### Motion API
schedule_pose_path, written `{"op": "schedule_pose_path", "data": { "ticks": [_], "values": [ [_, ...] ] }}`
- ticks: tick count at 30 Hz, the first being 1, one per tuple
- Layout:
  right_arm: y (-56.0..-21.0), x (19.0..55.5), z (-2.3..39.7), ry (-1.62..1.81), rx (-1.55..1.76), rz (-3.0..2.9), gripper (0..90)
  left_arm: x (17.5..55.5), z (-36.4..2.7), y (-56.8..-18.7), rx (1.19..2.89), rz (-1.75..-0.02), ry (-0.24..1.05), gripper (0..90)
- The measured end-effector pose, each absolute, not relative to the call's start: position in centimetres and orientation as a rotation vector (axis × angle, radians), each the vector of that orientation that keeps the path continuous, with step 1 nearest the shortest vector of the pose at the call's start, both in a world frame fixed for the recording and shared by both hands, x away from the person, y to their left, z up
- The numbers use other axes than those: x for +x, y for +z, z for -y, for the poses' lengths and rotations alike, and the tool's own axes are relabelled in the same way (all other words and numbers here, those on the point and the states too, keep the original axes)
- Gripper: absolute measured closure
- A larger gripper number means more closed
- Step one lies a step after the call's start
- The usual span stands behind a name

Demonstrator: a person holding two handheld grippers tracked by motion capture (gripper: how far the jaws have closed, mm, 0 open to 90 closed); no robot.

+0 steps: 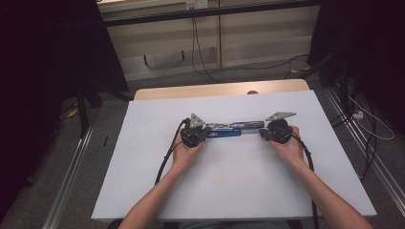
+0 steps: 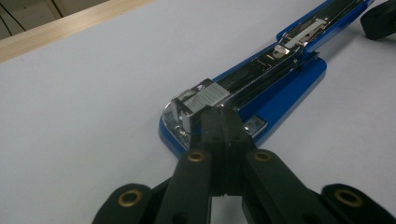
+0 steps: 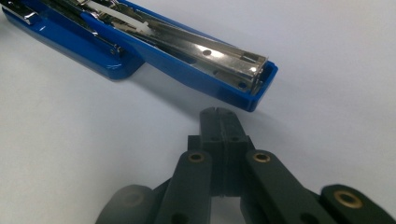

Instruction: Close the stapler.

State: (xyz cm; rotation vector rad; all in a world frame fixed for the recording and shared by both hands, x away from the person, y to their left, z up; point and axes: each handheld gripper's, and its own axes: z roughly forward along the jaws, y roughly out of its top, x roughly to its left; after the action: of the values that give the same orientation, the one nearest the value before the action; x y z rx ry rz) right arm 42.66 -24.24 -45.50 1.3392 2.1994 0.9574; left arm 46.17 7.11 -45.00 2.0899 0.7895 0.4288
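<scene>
A blue stapler (image 1: 229,130) lies opened out flat in the middle of the white table top (image 1: 229,191), its metal staple rail facing up. In the left gripper view, my left gripper (image 2: 223,116) is shut with nothing between its jaws. Its tips are against the metal head at the near end of the stapler (image 2: 275,79). In the right gripper view, my right gripper (image 3: 219,114) is also shut and empty, a short gap away from the blue end of the stapler's (image 3: 187,60) open arm. From above, the left gripper (image 1: 207,132) and right gripper (image 1: 261,133) face each other at the stapler's two ends.
A wooden strip (image 1: 215,89) borders the table's far edge. Cables (image 1: 198,52) trail over the floor beyond it and at the right. Metal rails (image 1: 71,176) run along both sides of the table. Dark curtains hang at the left and right.
</scene>
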Motion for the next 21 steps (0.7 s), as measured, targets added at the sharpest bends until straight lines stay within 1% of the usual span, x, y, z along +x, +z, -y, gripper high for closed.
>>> {"op": "schedule_pose_path", "data": {
  "ticks": [21],
  "values": [
    [-45.63,42.97,23.97,0.961,1.332,-2.179,90.0,46.2,-7.16,-45.04,2.09,-0.781,0.431,90.0]
  ]
}}
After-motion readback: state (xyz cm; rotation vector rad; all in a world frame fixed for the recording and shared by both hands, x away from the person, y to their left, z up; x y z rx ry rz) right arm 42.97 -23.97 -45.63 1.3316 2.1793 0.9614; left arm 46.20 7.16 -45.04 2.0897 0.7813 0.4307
